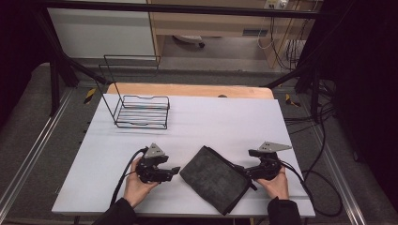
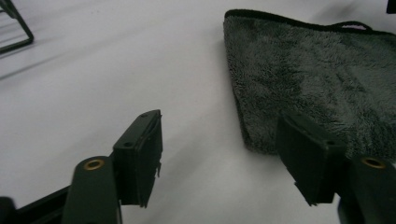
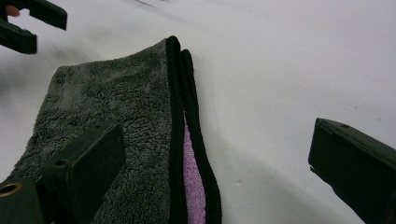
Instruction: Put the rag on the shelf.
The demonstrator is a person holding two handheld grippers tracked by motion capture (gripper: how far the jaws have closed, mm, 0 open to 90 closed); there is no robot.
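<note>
A folded dark grey towel [image 1: 213,178] with black trim lies flat near the front of the white table [image 1: 225,117], between the two hands. My left gripper [image 1: 176,170] is open just left of the towel; in the left gripper view its right jaw hangs over the towel [image 2: 322,79] edge. My right gripper [image 1: 241,172] is open at the towel's right edge. In the right gripper view its jaws straddle the black-trimmed edge of the towel [image 3: 112,102], where a purple inner layer [image 3: 192,177] shows. Neither gripper holds anything.
A black wire rack [image 1: 141,110] stands at the table's back left, its corner also in the left gripper view [image 2: 16,28]. Cables [image 1: 324,192] trail off the table's right side. Bare table surface lies behind the towel and to the right of the rack.
</note>
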